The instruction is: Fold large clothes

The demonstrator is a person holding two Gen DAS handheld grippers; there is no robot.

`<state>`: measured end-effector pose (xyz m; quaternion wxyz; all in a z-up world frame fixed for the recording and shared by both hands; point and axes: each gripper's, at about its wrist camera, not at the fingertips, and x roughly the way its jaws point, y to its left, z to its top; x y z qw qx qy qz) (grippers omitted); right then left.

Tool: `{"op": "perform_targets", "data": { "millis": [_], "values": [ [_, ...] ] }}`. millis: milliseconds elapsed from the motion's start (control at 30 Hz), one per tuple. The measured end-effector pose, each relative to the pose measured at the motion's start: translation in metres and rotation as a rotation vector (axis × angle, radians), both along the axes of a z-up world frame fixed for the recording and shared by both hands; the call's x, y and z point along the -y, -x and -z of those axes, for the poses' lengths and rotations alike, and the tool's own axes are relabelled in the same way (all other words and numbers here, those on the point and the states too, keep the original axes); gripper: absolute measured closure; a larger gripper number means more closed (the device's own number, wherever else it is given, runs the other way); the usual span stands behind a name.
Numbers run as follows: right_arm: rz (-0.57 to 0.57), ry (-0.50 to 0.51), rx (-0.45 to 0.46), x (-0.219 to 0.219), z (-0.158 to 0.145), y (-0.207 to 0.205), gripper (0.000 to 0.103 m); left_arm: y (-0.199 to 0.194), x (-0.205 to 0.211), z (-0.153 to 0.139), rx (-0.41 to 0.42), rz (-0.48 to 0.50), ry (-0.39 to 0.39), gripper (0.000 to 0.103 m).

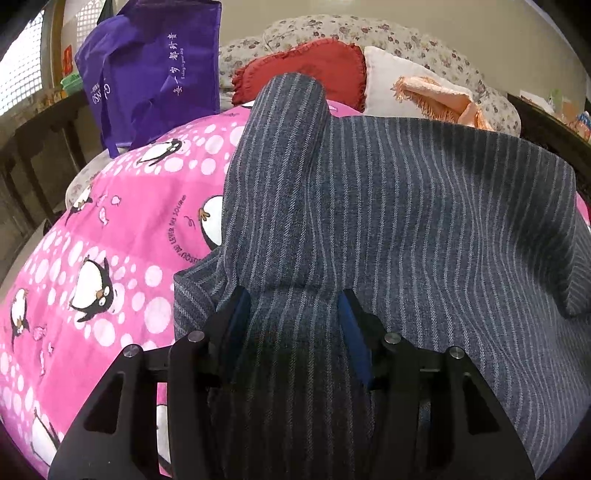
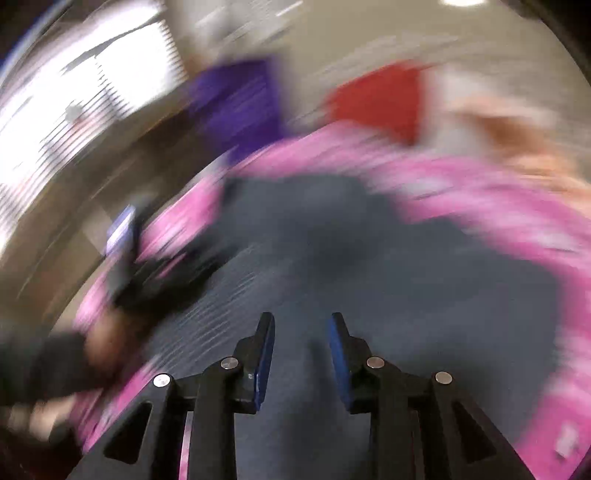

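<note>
A large grey pinstriped garment (image 1: 388, 206) lies spread on a pink penguin-print bedspread (image 1: 110, 236). One sleeve or leg runs up toward the pillows. My left gripper (image 1: 295, 299) stands with its jaws wide apart, and a thick fold of the garment bulges between its blue pads (image 1: 351, 325). The right wrist view is heavily motion-blurred. There my right gripper (image 2: 301, 321) hangs open and empty above the grey garment (image 2: 369, 258), with the pink bedspread (image 2: 498, 199) around it. The other gripper and a hand show as a dark blur at the left.
A purple tote bag (image 1: 155, 74) stands at the back left of the bed. A red pillow (image 1: 314, 66), a white pillow with an orange cloth (image 1: 436, 96) and a floral cover (image 1: 369, 29) lie at the head. Dark furniture (image 1: 37, 147) flanks the left side.
</note>
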<state>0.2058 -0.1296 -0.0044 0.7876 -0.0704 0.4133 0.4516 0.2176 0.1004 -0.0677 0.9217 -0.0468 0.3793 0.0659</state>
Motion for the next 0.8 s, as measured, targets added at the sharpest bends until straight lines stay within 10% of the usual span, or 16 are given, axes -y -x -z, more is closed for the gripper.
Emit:
{"op": "perform_targets", "data": {
  "millis": [100,167,300,800],
  "values": [
    [-0.069,0.083,-0.041,-0.031,0.032,-0.013,0.075,0.000,-0.002,0.001,-0.002,0.001,0.010,0.053],
    [0.110,0.118,-0.030,-0.010,0.039,-0.040,0.087,-0.001,-0.001,0.002,-0.007,-0.002,0.007,0.053],
    [0.756,-0.019,0.115,0.090,0.007,-0.083,0.078,-0.001,-0.001,0.002,-0.010,-0.003,0.006,0.053],
    [0.709,0.101,0.123,0.164,-0.008,0.065,0.075,0.026,-0.007,-0.039,-0.071,0.038,0.020,0.052]
  ]
}}
